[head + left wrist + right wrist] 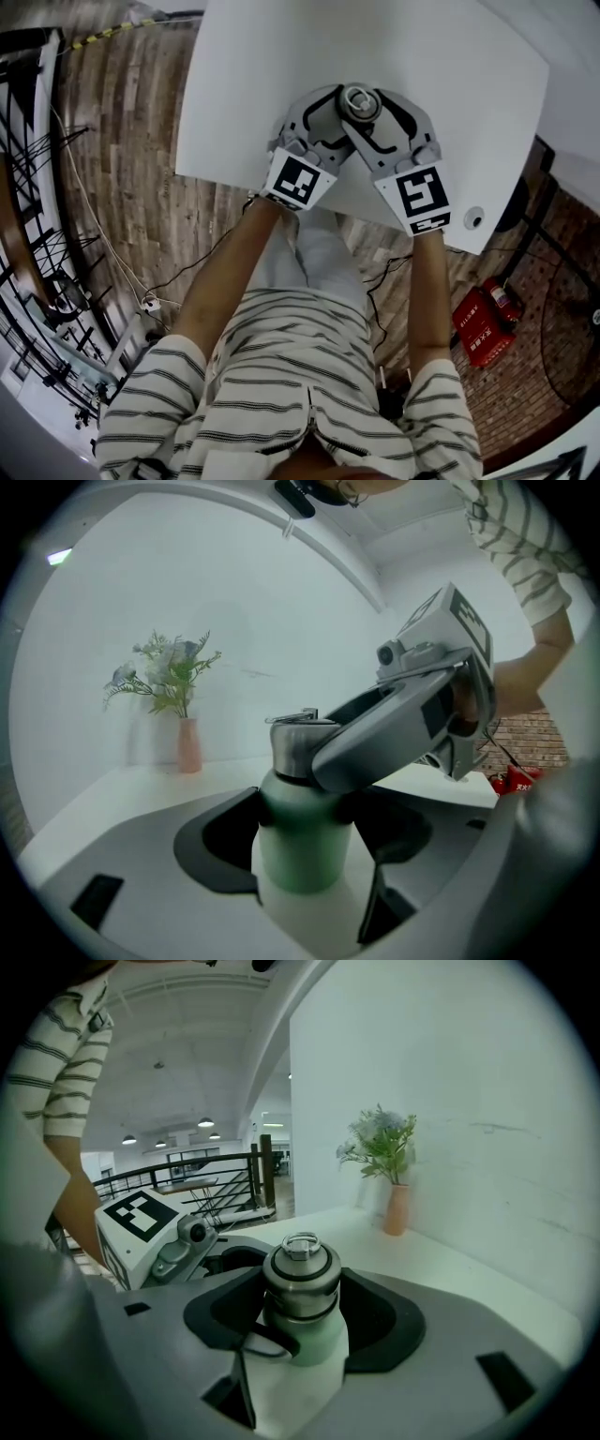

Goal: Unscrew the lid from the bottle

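A pale green bottle [300,855] with a steel lid [302,1283] stands on the white table [281,56]. From above the lid [359,100] shows between both grippers. My left gripper [305,832] is shut on the bottle's body, dark pads pressing both sides. My right gripper [302,1309] comes in higher, its pads closed around the lid, which has a small ring on top. In the left gripper view the right gripper's finger crosses in front of the lid [292,742]. In the head view the left gripper [339,117] and right gripper [373,111] meet at the bottle.
A pink vase with flowers [397,1208] stands against the white wall at the table's back, also in the left gripper view as the vase [187,744]. The table's near edge runs just behind both marker cubes. Red fire extinguishers [483,323] lie on the floor.
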The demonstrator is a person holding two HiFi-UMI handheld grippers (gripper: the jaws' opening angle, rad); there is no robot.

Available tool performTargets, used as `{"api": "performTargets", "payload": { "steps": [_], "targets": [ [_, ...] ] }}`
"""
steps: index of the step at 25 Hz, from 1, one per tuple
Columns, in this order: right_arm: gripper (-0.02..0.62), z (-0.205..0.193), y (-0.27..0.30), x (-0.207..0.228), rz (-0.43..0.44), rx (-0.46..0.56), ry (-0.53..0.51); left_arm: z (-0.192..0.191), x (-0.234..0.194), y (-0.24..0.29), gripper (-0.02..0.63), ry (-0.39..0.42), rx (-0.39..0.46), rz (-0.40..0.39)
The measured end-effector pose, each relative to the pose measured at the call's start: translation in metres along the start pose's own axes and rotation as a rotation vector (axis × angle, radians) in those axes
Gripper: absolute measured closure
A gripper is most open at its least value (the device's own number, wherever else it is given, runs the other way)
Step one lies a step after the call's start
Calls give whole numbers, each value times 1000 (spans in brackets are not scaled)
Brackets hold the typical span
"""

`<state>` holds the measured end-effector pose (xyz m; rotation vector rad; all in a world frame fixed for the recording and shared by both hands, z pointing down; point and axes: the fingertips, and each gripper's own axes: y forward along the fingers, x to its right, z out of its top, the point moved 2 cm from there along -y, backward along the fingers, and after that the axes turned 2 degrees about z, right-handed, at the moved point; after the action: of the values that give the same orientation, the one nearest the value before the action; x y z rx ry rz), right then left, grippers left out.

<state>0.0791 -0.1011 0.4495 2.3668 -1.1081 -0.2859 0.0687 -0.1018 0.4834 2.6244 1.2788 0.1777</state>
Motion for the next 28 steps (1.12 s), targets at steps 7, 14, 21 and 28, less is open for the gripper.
{"api": "performTargets", "payload": {
  "steps": [7,14,21,28],
  "targets": [
    [331,2,-2,2,148,39,-70,1,1,1,291,10,-1,-17],
    [331,1,0,3,360,62,-175,-2,0,2,291,-5,3,-15],
    [329,2,1,2,497,24,-252,-1,-1,-1,291,-7,-8,-13],
    [227,14,-4,0,421,37,-192,0,2,2,291,-3,-19,-11]
  ]
}}
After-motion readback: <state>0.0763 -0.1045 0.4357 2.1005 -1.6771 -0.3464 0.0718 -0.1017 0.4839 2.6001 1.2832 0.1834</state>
